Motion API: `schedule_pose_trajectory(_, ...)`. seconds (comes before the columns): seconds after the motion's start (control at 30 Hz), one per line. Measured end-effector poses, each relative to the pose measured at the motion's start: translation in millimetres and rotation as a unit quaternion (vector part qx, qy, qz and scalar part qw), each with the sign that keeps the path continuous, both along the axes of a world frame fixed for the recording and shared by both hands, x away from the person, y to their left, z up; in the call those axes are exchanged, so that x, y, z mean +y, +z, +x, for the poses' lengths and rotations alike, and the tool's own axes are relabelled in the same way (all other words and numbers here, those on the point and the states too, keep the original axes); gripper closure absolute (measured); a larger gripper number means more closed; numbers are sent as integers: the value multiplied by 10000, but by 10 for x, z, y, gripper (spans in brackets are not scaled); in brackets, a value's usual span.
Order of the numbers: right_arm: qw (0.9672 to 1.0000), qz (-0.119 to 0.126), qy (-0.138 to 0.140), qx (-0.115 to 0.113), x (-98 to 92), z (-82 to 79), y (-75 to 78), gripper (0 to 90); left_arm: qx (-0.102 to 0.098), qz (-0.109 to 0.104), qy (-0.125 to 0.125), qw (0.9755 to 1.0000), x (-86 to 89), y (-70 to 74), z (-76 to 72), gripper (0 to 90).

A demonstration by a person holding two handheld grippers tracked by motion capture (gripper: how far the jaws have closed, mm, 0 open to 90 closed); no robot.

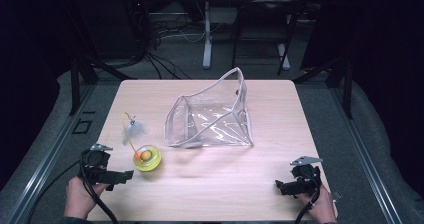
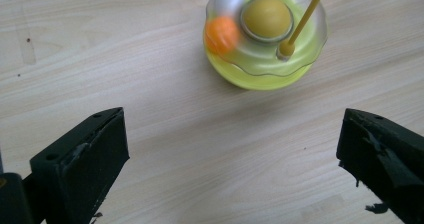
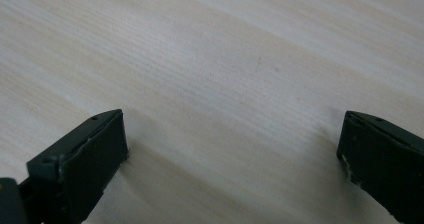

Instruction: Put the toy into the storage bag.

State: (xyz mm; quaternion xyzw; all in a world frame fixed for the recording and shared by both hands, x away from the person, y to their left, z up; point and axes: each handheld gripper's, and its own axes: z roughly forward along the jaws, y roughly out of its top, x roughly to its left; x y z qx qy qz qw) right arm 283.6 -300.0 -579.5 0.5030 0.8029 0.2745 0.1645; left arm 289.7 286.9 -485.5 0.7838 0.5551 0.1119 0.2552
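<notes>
A yellow-green round toy [image 1: 147, 158] with an orange ball and a thin yellow wand tipped with a pale feather [image 1: 133, 130] sits on the wooden table [image 1: 225, 184] at the left. The left gripper view looks down on the toy [image 2: 265, 36], which lies just ahead of the wide-apart jaws. My left gripper [image 1: 127, 175] is open, a short way left and in front of the toy, not touching it. A clear plastic pouch [image 1: 212, 116] with a grey zip edge stands open at mid table. My right gripper [image 1: 280, 186] is open near the front right, over bare wood.
Black frame posts and cables stand beyond the table's far edge. Grey floor rails run along both sides. Bare wood lies between the two grippers and in front of the pouch.
</notes>
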Motion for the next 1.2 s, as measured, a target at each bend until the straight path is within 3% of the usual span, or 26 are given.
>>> schedule_pose_trajectory(0.03, 9999, 72, -39, -151, -7, -11, -23, 0, 0, 7, -30, 10000, 6, 29, 7, 1)
schedule_pose_trajectory(0.23, 9995, 126, -137, -272, -3, -10, -42, 0, 25, 109, -156, 9998, 4, 187, 51, 1)
schedule_pose_trajectory(0.5, 9989, 170, -184, -396, 1, -16, -61, 0, 26, 63, -382, 9992, -74, 401, 169, 6)
schedule_pose_trajectory(1.0, 9987, 154, -261, -417, 13, -13, -62, 0, 42, 266, -862, 9959, -284, 876, 387, 0)
schedule_pose_trajectory(1.1, 9987, 147, -265, -421, 12, -13, -63, 0, 77, 320, -918, 9952, -313, 928, 435, 33)
schedule_pose_trajectory(1.2, 9986, 146, -270, -424, 13, -13, -63, 0, 124, 348, -964, 9947, -329, 962, 484, 123)
